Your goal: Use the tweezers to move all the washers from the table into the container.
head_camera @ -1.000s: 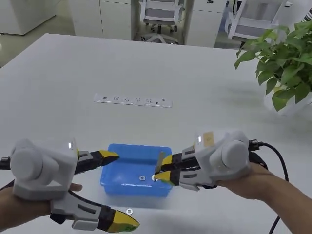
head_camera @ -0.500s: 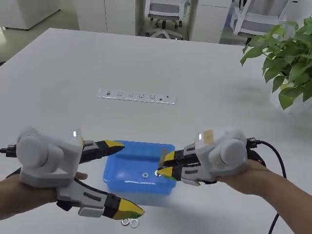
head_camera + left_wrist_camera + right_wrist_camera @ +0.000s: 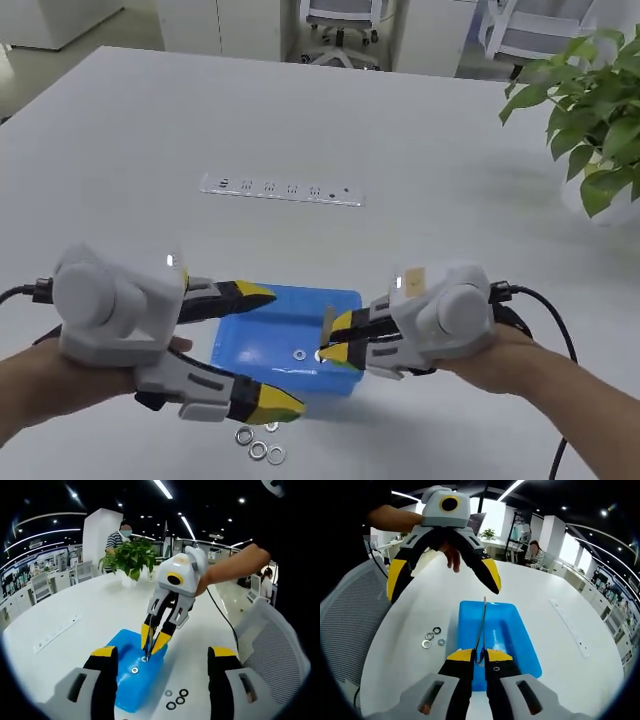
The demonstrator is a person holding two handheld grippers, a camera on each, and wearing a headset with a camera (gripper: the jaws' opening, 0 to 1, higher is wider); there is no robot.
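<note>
- At the left we find the left gripper (image 3: 287, 350), its jaws spread wide with nothing between them. The upper jaw reaches over the far left corner of the blue container (image 3: 290, 310), and the lower jaw hangs in front of its near wall.
- Just below that lower jaw, four loose washers (image 3: 258, 450) lie clustered on the white table (image 3: 420, 200). They sit just outside the container's near wall and apart from the tweezers (image 3: 483, 617).
- The container stands between the two grippers. Beyond it, well apart, a white power strip (image 3: 283, 189) lies on the table.
- On the container's floor we make out one washer (image 3: 300, 354) lying flat, just left of the tweezers' lower end.
- In the left gripper view a second washer (image 3: 145, 658) sits right at that lower end. We cannot tell whether the tweezers are pinching it or only touching it.
- The tweezers are slim bare metal. One end points down at the container's floor and the other rises above the jaws that hold them.
- The right gripper (image 3: 336, 340) has its jaws pressed together on the tweezers, over the container's right part.
- At the far right a potted plant (image 3: 590, 110) stands on the table.
</note>
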